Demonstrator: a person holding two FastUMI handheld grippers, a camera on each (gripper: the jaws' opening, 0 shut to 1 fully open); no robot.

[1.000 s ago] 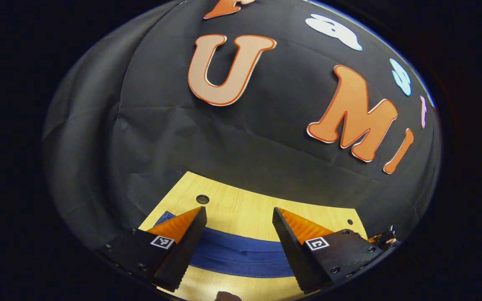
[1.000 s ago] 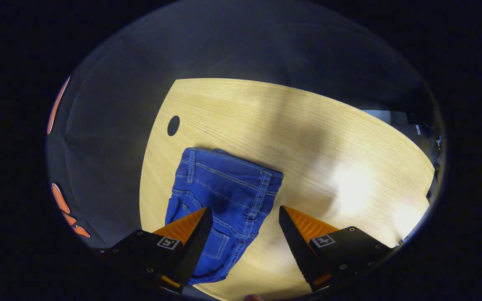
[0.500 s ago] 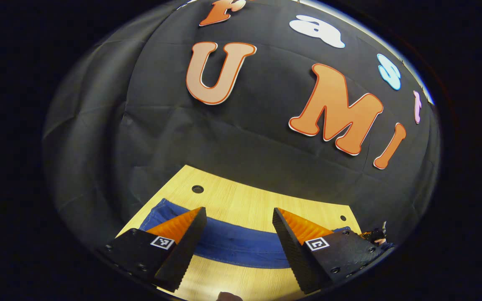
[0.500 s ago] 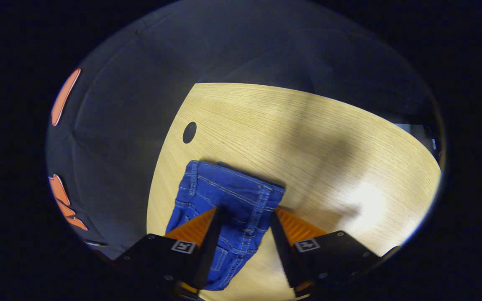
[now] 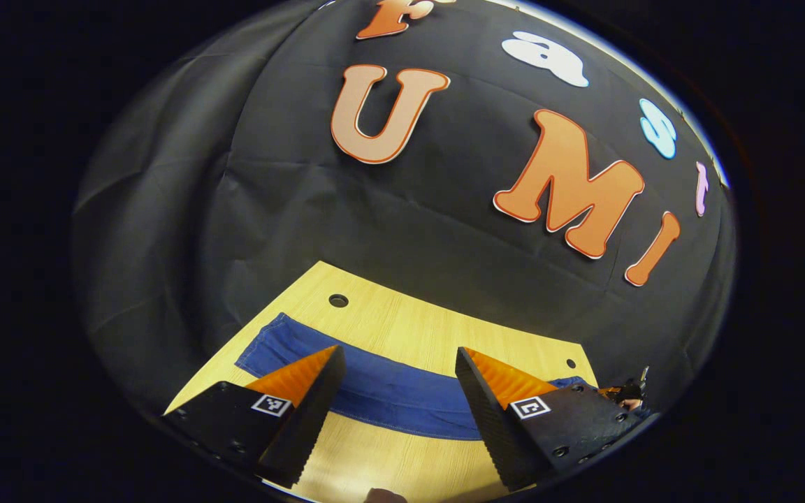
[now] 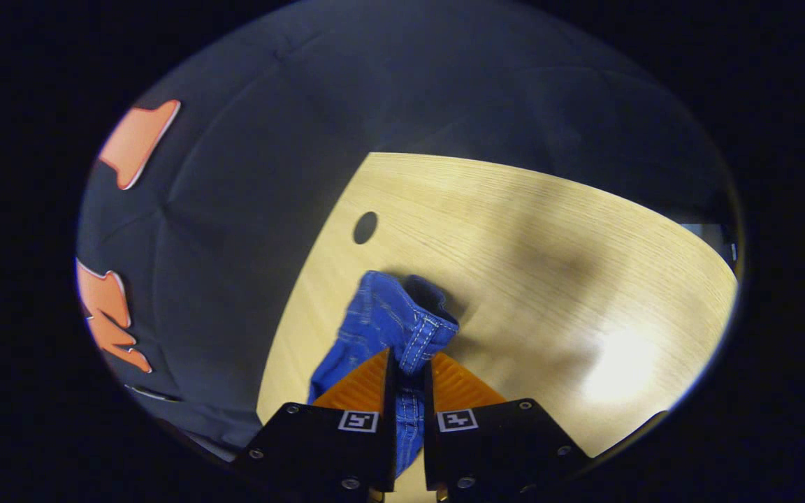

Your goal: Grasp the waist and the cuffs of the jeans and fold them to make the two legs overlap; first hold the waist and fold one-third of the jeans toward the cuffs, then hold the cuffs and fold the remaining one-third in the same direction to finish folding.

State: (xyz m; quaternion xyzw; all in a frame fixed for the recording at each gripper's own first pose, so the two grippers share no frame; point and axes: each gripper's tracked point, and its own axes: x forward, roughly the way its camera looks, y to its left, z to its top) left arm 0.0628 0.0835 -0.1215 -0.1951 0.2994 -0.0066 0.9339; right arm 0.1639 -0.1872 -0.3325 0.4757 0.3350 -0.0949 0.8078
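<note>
The blue jeans [image 6: 395, 321] lie on the light wooden table [image 6: 549, 251]. In the right gripper view their waist end bunches upward, and my right gripper [image 6: 408, 370] is shut on that waistband, with denim pinched between both fingers. In the left gripper view a long blue leg of the jeans [image 5: 388, 388] stretches across the table. My left gripper [image 5: 395, 377] hovers over it, open, with nothing between its fingers. The other gripper [image 5: 626, 398] peeks in at the far right edge of that view.
The black cloth wall [image 5: 388, 223] rises right behind the table's far edge. A round cable hole [image 5: 338, 300] sits near the table's back corner, a smaller hole [image 5: 570, 363] at the right. The right gripper view shows a cable hole [image 6: 365, 228] beyond the waist.
My right gripper closed from open onto the waistband, and the flat waist has bunched up. The left gripper drew back a little, staying open, so more of the jeans leg shows.
</note>
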